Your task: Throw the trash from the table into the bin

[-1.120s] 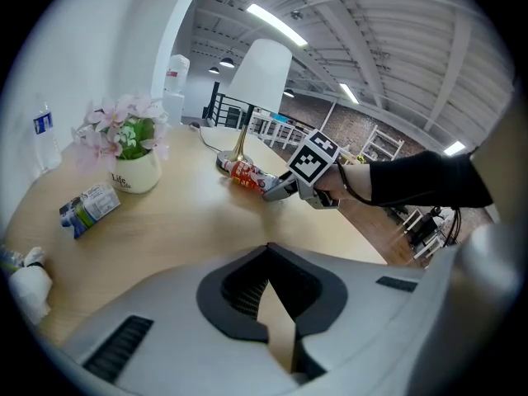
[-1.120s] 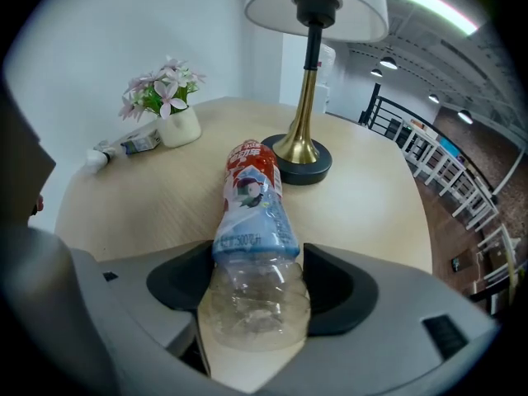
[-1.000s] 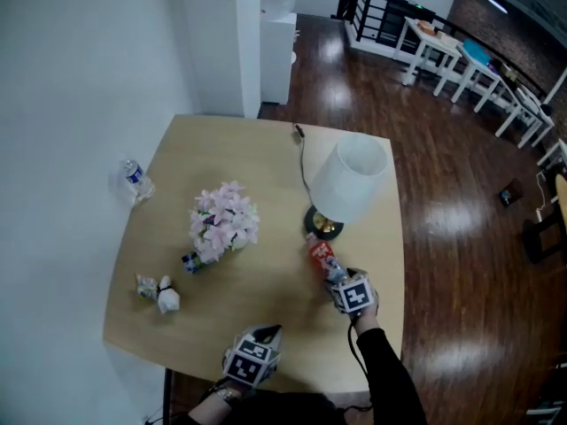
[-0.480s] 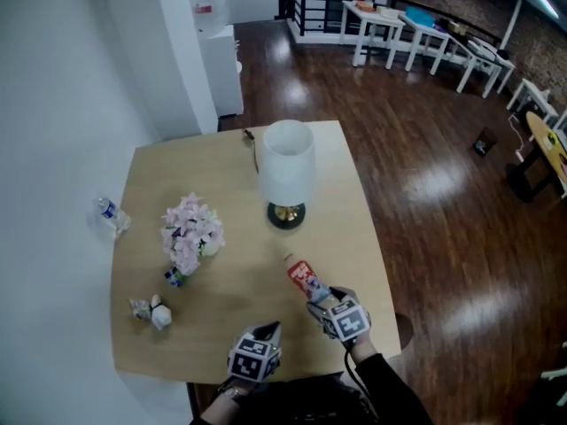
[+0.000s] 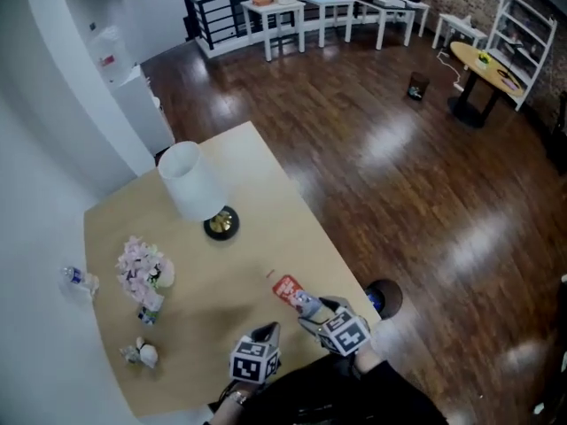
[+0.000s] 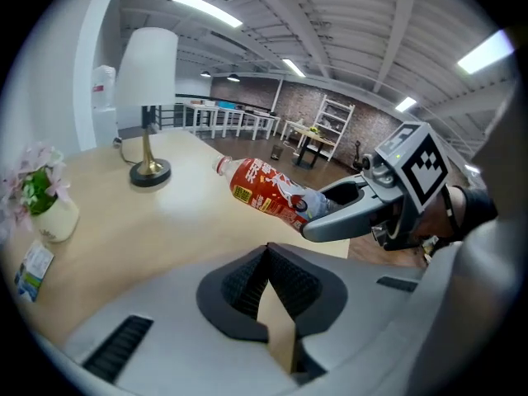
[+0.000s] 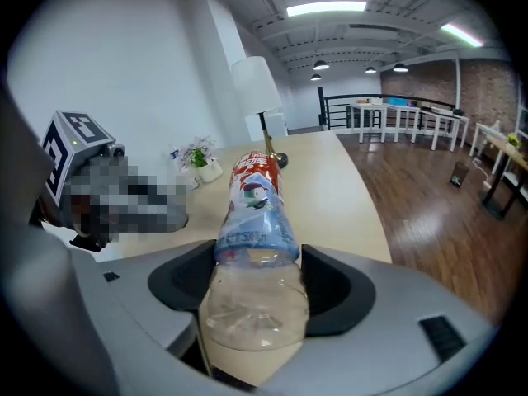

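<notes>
1. Above the near corner of the pale wooden desk [image 5: 257,204], right tongs [image 5: 310,305] clamp a clear plastic bottle with red label [image 5: 288,289] by its base.
2. Left tongs [image 5: 268,331] sit pinched together, empty, just beside.

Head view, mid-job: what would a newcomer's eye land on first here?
First, the clear plastic bottle with a red label, clamped in the right gripper over the near right part of the light wooden table. Next come the white-shaded lamp on a dark round base toward the table's far side, and the small dark round bin on the wood floor, just beside the table near that gripper.
</notes>
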`<state>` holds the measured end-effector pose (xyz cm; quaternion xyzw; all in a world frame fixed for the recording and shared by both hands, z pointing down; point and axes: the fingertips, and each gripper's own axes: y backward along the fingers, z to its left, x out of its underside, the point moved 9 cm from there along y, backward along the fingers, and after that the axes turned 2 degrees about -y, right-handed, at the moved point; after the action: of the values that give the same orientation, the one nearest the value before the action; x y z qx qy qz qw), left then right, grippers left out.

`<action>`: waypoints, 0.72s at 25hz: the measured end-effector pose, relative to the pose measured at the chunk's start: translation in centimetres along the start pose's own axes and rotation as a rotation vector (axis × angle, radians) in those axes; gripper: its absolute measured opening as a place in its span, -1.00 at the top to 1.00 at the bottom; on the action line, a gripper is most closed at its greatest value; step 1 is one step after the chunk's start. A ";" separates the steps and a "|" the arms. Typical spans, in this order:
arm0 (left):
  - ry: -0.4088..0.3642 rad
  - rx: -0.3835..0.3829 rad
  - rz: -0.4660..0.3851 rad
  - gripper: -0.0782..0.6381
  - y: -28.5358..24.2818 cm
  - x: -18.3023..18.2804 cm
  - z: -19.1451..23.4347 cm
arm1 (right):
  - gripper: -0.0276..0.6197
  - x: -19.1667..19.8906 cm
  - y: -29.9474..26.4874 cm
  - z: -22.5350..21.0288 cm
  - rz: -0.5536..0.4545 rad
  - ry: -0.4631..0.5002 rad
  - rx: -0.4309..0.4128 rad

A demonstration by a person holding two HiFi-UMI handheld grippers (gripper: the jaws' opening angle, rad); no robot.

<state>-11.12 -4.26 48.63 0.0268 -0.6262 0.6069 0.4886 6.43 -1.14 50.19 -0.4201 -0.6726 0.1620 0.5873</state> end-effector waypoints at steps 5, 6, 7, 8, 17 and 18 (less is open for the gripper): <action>-0.137 0.094 0.042 0.77 -2.9 -1.6 -4.1 | -0.12 4.4 4.1 -2.8 -0.034 -0.129 0.081; -0.166 0.110 0.053 0.77 -3.5 -1.9 -5.0 | -0.12 5.3 5.0 -3.4 -0.043 -0.156 0.099; -0.197 0.126 0.063 0.77 -4.1 -2.1 -5.9 | -0.12 6.2 6.0 -3.8 -0.052 -0.183 0.118; -0.229 0.144 0.073 0.77 -4.7 -2.4 -6.8 | -0.12 7.0 7.1 -4.4 -0.064 -0.208 0.138; -0.454 0.315 0.148 0.77 -11.5 -3.9 -17.3 | -0.12 18.0 16.5 -9.8 -0.122 -0.465 0.317; -0.468 0.333 0.157 0.77 -12.1 -4.1 -18.6 | -0.12 19.1 17.5 -10.3 -0.123 -0.487 0.335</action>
<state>9.39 4.94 50.83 0.1974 -0.6137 0.7146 0.2715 23.37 20.86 52.94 -0.2245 -0.7817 0.3309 0.4786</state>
